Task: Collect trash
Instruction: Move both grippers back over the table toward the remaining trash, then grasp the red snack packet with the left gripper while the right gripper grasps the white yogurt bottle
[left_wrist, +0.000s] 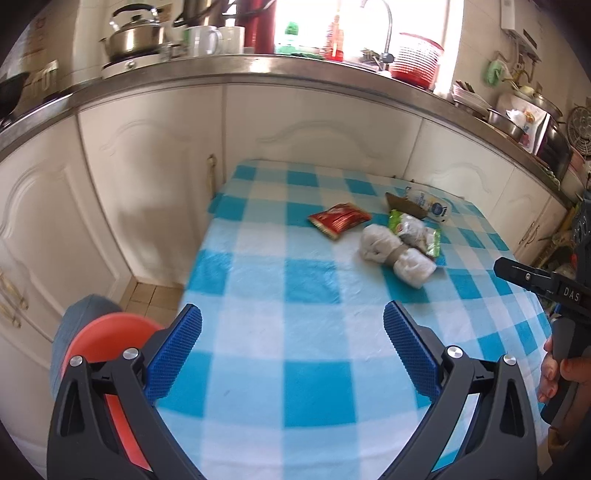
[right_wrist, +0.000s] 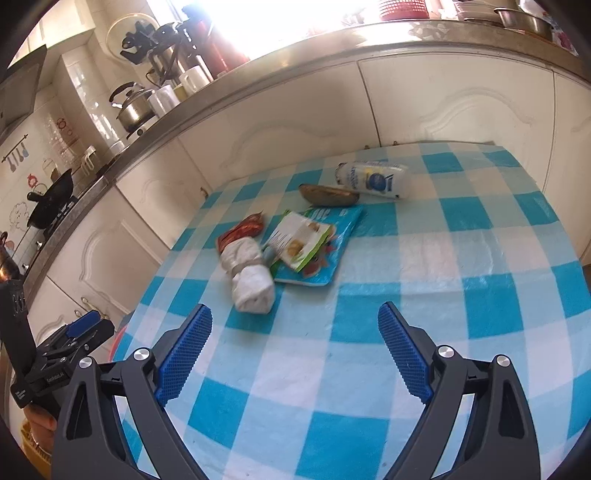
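On the blue-and-white checked tablecloth (left_wrist: 314, 369) lies a cluster of trash: a red packet (left_wrist: 339, 220), a white crumpled bundle (left_wrist: 395, 254), a green wrapper (left_wrist: 434, 242), a brown piece (left_wrist: 404, 206) and a white bottle (left_wrist: 430, 205). My left gripper (left_wrist: 293, 314) is open and holds nothing, short of the cluster and left of it. The right wrist view shows the bundle (right_wrist: 251, 277), red packet (right_wrist: 240, 230), green-white wrapper (right_wrist: 299, 240), a blue packet (right_wrist: 325, 254) and the bottle (right_wrist: 373, 179). My right gripper (right_wrist: 295, 310) is open and holds nothing, a little short of the bundle.
An orange-red round container (left_wrist: 107, 336) sits low beside the table's left edge. White cabinets and a steel counter with a kettle (left_wrist: 133, 37), mugs and a tap run behind the table. A hand (left_wrist: 554, 373) holds the right tool at the frame's right edge.
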